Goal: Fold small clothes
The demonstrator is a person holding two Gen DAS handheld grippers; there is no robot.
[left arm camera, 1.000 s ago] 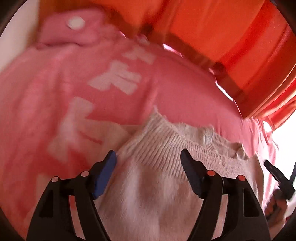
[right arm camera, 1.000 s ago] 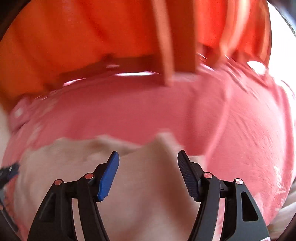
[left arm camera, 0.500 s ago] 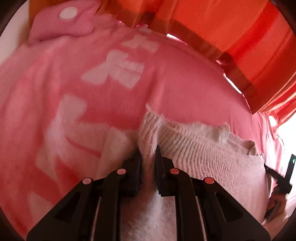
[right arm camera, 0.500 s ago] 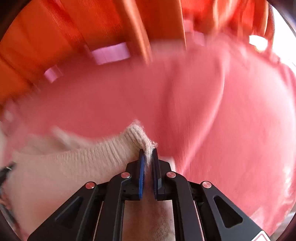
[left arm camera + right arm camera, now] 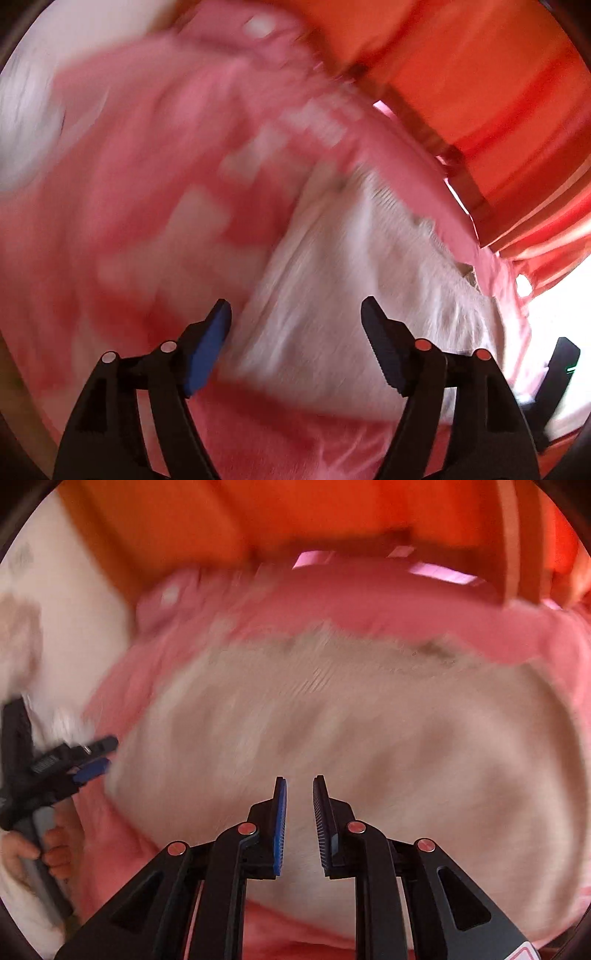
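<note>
- One cream knit garment (image 5: 332,731) lies spread on a pink blanket (image 5: 122,206) with pale shapes; both views are motion-blurred.
- Orange curtains (image 5: 480,85) hang behind; a pink pillow (image 5: 255,33) sits at the far edge.
- Left gripper (image 5: 295,332): jaws wide and opening, nothing held, garment beneath.
- Right gripper (image 5: 299,812): jaws narrowly apart, opening, nothing pinched.
- One hand (image 5: 22,853) is visible, holding the left gripper's handle.

One cream knitted garment (image 5: 354,295) spread flat. One pink blanket (image 5: 140,192) with pale shapes beneath it. One orange curtain (image 5: 491,92) behind. Two grippers: left gripper (image 5: 295,332) and right gripper (image 5: 299,812), both with jaws opening and nothing between them. One hand (image 5: 48,853) in sight
</note>
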